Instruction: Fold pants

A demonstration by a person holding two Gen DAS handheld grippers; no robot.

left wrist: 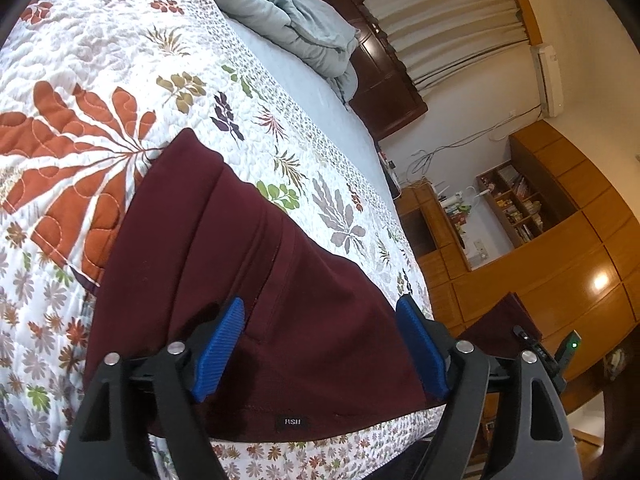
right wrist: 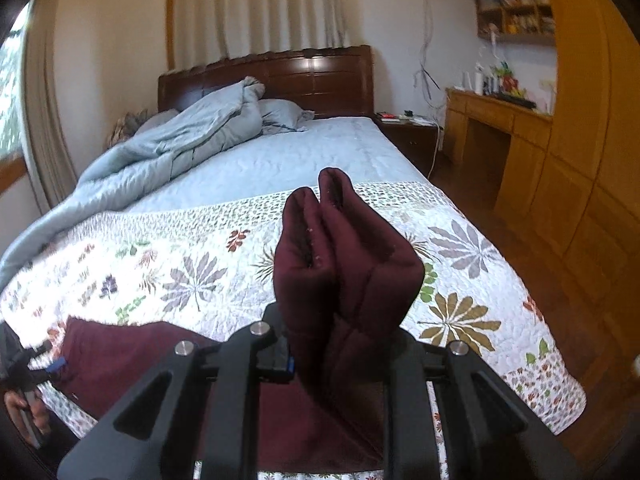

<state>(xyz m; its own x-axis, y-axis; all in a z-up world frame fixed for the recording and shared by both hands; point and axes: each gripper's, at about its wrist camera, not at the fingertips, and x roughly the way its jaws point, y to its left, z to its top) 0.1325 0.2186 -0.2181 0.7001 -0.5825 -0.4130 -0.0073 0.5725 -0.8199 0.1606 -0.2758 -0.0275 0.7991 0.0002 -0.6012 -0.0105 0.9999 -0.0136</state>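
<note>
Dark maroon pants (left wrist: 248, 280) lie on a floral quilt (left wrist: 100, 80) on the bed, waistband with a small black label near the bed's front edge. My left gripper (left wrist: 320, 324) is open, its blue fingers (left wrist: 222, 344) spread just above the waistband end. My right gripper (right wrist: 340, 356) is shut on the leg ends of the pants (right wrist: 340, 256), which stick up bunched between its jaws, lifted above the quilt (right wrist: 180, 264). The left gripper also shows at the far left of the right wrist view (right wrist: 48, 364).
A crumpled pale blue duvet (right wrist: 160, 148) and a pillow (right wrist: 280, 116) lie by the dark wooden headboard (right wrist: 312, 76). A nightstand (right wrist: 408, 128), wooden desk (right wrist: 492, 120) and wardrobes (right wrist: 580, 160) stand right of the bed. The bed's edge drops to a wooden floor.
</note>
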